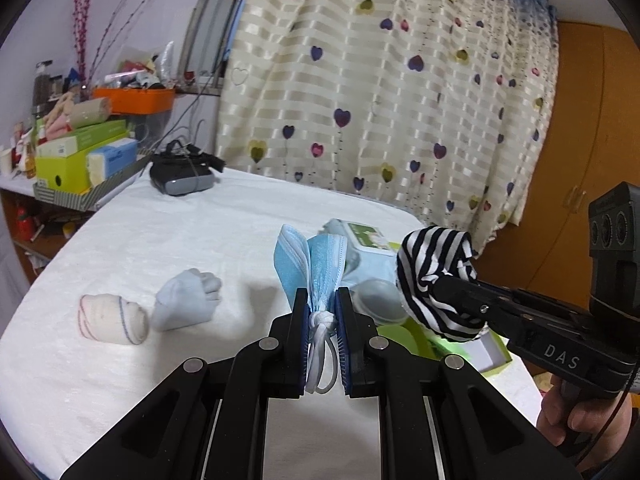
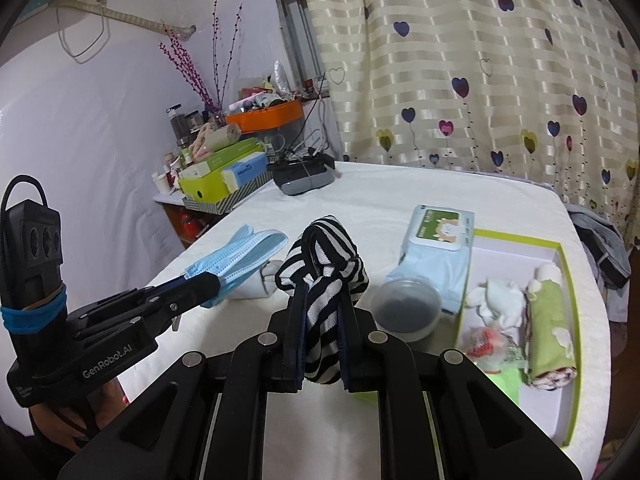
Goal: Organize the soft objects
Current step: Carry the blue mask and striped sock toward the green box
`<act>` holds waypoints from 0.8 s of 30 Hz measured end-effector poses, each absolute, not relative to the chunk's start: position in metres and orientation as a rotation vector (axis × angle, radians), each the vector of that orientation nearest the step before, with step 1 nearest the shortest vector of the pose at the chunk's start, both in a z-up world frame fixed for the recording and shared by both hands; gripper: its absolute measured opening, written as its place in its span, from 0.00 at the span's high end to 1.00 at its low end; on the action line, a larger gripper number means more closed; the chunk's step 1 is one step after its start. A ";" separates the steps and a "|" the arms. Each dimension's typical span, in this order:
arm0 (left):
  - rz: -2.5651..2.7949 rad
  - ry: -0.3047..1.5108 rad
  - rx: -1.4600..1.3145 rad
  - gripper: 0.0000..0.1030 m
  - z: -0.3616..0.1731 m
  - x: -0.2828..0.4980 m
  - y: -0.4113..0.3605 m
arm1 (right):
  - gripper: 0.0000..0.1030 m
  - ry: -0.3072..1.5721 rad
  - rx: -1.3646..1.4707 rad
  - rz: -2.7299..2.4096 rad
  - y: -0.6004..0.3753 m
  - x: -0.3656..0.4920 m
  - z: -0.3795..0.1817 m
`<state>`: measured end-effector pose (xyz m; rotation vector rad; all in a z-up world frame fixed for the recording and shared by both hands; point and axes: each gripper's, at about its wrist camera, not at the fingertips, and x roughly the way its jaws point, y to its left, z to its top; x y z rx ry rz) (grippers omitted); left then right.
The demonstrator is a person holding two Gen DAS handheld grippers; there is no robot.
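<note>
Left hand-held gripper (image 1: 323, 306): clamped on the bundle of blue face masks (image 1: 310, 264) at the knotted white ear loops, the masks fanning upward clear of the white surface (image 1: 140, 232); pinching at the knot probably keeps the stack from splaying apart
Right hand-held gripper (image 2: 323, 296): closed on the striped cloth (image 2: 326, 264), a black-and-white roll gripped low so that its bulk stands above the fingers; lifted off the surface, just left of the green-rimmed box (image 2: 562, 264)
Green-rimmed box: open, lying at the right side of the surface, already holding a green rolled cloth (image 2: 548, 320), a white soft item (image 2: 496, 296) and a red-and-clear wrapped thing; likely the collecting place, with bare floor showing at its far end and near corner
Still loose: a white rolled sock (image 1: 114, 318) and a pale blue sock (image 1: 186, 294) lie side by side on the left part of the surface, well apart from the box
In the way: a small grey bowl (image 2: 406, 308) and a wet-wipe pack (image 2: 436, 248) sit right against the box's left wall, so a low sideways approach looks blocked; coming in from above seems freer
Edges: the box's right wall lies close to the surface's right edge, leaving little margin there
Open room: the middle and far stretch of the surface is bare up to a dark headset (image 2: 306, 178) at the back
</note>
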<state>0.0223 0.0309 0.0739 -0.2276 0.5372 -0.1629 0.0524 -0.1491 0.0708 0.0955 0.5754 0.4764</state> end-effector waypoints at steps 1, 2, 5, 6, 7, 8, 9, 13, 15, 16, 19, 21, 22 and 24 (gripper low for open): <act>-0.172 0.537 -0.224 0.88 0.074 0.022 0.027 | 0.87 0.575 0.097 0.474 -0.151 0.051 0.071; -0.178 0.536 -0.222 0.88 0.075 0.022 0.024 | 0.87 0.574 0.099 0.470 -0.154 0.050 0.071; -0.199 0.536 -0.212 0.88 0.077 0.022 0.015 | 0.87 0.567 0.105 0.459 -0.162 0.046 0.072; -0.206 0.537 -0.210 0.88 0.078 0.022 0.011 | 0.87 0.565 0.109 0.453 -0.167 0.045 0.072; -0.213 0.536 -0.207 0.88 0.078 0.022 0.008 | 0.87 0.563 0.113 0.449 -0.170 0.045 0.072; -0.220 0.534 -0.203 0.88 0.079 0.022 0.004 | 0.87 0.562 0.115 0.445 -0.173 0.042 0.072; -0.226 0.533 -0.201 0.89 0.080 0.021 0.002 | 0.87 0.560 0.118 0.440 -0.177 0.041 0.072; -0.249 0.532 -0.192 0.88 0.082 0.022 -0.010 | 0.87 0.555 0.132 0.424 -0.188 0.039 0.073; -0.259 0.533 -0.187 0.89 0.083 0.023 -0.016 | 0.87 0.552 0.137 0.416 -0.194 0.038 0.074; -0.266 0.533 -0.184 0.89 0.084 0.023 -0.019 | 0.87 0.549 0.142 0.410 -0.198 0.037 0.074; -0.287 0.530 -0.174 0.89 0.086 0.024 -0.030 | 0.87 0.541 0.155 0.391 -0.210 0.034 0.075; -0.303 0.529 -0.169 0.89 0.087 0.025 -0.037 | 0.87 0.535 0.164 0.374 -0.219 0.032 0.076; -0.310 0.530 -0.168 0.89 0.087 0.026 -0.040 | 0.87 0.533 0.167 0.366 -0.223 0.032 0.076; -0.324 0.532 -0.165 0.89 0.087 0.028 -0.047 | 0.87 0.530 0.174 0.346 -0.233 0.030 0.077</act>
